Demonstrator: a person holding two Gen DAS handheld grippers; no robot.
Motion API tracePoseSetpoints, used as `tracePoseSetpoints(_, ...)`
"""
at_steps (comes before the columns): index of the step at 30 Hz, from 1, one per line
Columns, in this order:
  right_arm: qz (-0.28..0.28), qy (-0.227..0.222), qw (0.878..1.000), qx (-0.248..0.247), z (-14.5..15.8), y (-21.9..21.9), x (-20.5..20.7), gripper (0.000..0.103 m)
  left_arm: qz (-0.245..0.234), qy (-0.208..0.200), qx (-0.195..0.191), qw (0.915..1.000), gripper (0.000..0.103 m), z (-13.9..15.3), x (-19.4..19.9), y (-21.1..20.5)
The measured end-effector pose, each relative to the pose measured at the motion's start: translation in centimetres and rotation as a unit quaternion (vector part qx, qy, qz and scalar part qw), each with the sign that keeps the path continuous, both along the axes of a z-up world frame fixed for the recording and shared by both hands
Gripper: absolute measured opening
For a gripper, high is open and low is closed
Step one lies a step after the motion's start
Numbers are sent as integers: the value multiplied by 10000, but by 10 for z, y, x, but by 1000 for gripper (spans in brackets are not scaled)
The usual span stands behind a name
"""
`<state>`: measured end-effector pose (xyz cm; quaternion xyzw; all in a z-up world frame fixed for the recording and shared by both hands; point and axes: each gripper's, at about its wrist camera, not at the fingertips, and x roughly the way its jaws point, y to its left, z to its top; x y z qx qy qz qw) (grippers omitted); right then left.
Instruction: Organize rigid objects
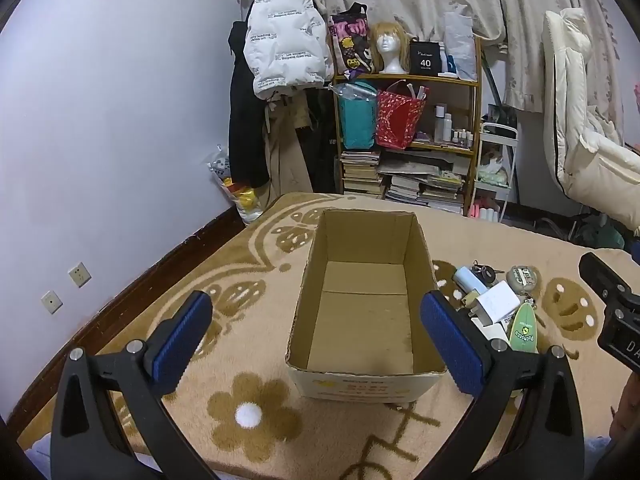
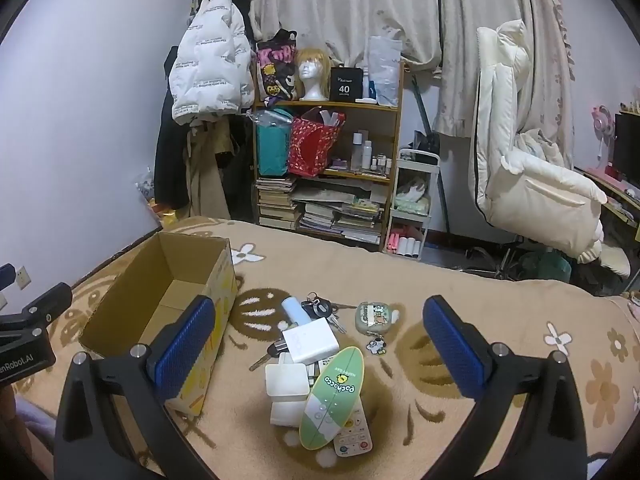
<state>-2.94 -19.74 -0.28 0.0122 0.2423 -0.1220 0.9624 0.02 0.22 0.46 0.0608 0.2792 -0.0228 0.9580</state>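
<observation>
Left gripper fingers spread wide, nothing held, hovering over an empty cardboard box on a floral blanket. Right gripper fingers also spread, empty, above the pile just right of the box: green surfboard-shaped toy lying on a remote, white boxes, white charger, then keys and keychain case. Bookshelf beyond.

Your left gripper hangs wide open over the empty cardboard box on the blanket; small items, including a green board, lie just right.
</observation>
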Motion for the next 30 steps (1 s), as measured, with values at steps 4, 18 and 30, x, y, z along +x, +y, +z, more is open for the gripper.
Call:
tracePoseSetpoints(4, -15, -17, 10000, 4, 1, 0, 0, 103, -19, 18, 3, 10000, 103, -1, 1, 0)
tracePoseSetpoints(18, -29, -26, 10000, 32, 2, -1, -1, 103, 16, 40, 95, 9999, 103, -6, 2, -4)
tracePoseSetpoints(30, -26, 6, 10000, 10, 1, 0, -1, 103, 69, 56, 137, 9999, 103, -9, 4, -5)
